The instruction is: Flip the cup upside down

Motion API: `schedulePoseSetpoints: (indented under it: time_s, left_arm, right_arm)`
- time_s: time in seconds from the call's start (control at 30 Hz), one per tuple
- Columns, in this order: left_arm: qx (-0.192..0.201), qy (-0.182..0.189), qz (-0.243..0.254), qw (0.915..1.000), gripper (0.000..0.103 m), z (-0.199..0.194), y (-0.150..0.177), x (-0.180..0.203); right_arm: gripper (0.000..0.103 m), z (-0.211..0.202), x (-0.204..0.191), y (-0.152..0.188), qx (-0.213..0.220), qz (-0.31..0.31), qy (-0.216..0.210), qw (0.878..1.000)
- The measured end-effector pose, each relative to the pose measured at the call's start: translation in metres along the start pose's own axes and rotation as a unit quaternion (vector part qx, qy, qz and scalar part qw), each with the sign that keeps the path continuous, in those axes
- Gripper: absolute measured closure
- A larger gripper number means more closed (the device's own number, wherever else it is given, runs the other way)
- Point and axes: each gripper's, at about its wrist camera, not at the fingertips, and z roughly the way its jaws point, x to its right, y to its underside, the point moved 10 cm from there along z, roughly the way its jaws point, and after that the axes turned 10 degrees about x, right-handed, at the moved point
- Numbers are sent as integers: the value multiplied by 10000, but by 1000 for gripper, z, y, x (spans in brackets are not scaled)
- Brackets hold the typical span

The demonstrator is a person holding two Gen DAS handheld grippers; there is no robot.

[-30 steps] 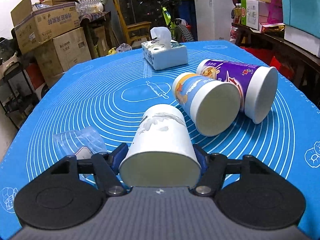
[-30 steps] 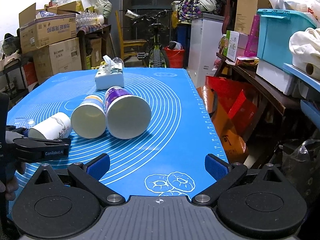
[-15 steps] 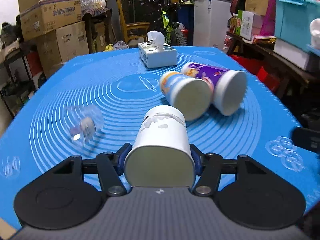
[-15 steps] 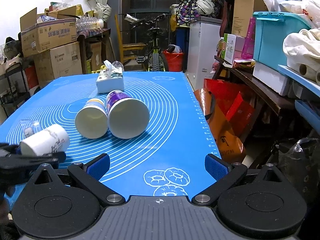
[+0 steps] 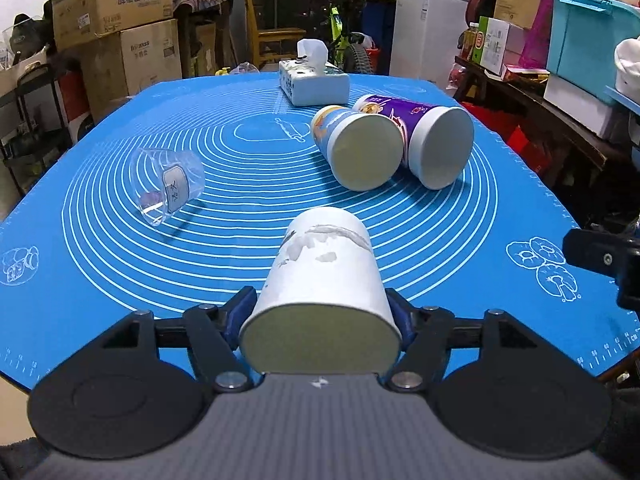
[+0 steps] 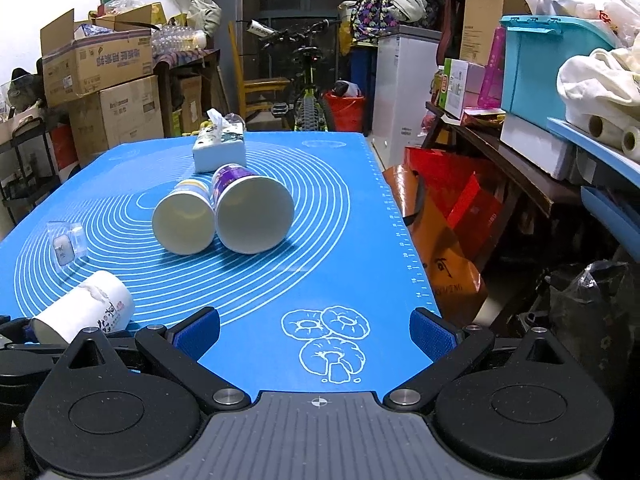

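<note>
My left gripper [image 5: 320, 316] is shut on a white paper cup [image 5: 322, 276], held on its side above the blue mat [image 5: 248, 248] with its mouth toward the camera. The same cup [image 6: 86, 306] shows at the lower left of the right wrist view, lifted near the mat's front edge. My right gripper [image 6: 316, 330] is open and empty over the mat's front right part. A blue-and-white cup [image 5: 356, 148] and a purple cup [image 5: 428, 140] lie on their sides side by side at mid-mat. A clear plastic cup [image 5: 168, 186] lies on its side at the left.
A tissue box [image 5: 314, 82] stands at the far side of the mat. Cardboard boxes [image 5: 116, 28] are stacked at the back left. A bicycle, a white fridge and cluttered shelves stand behind and to the right. The mat's right edge [image 6: 400, 232] drops off beside red bags.
My left gripper has lifted the white cup and drawn back toward the near edge, so the other cups look farther away. The right gripper has stayed open and moved little.
</note>
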Motion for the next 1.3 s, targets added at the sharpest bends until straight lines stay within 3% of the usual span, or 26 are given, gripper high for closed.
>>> schedulePoseSetpoints:
  time_s: [0.17, 0.6, 0.87, 1.07, 1.3]
  left_arm:
    - [-6, -13, -29, 10000, 19, -1, 3, -3]
    - [138, 107, 153, 9997, 10, -23, -10, 3]
    - [269, 146, -58, 9995, 3, -52, -29, -15]
    - [285, -58, -279, 9992, 0, -60, -36, -55]
    - [227, -441, -464, 9977, 0, -55, -39, -104]
  right_arm:
    - [2, 1, 1, 0, -9, 5, -2, 10000]
    - [2, -4, -4, -8, 29, 20, -70, 10000]
    - [2, -13, -28, -25, -37, 16, -435, 9990]
    - [2, -2, -70, -36, -416, 92, -1056, 9935]
    - [6, 34, -119, -31, -1407, 470, -1653, 9750]
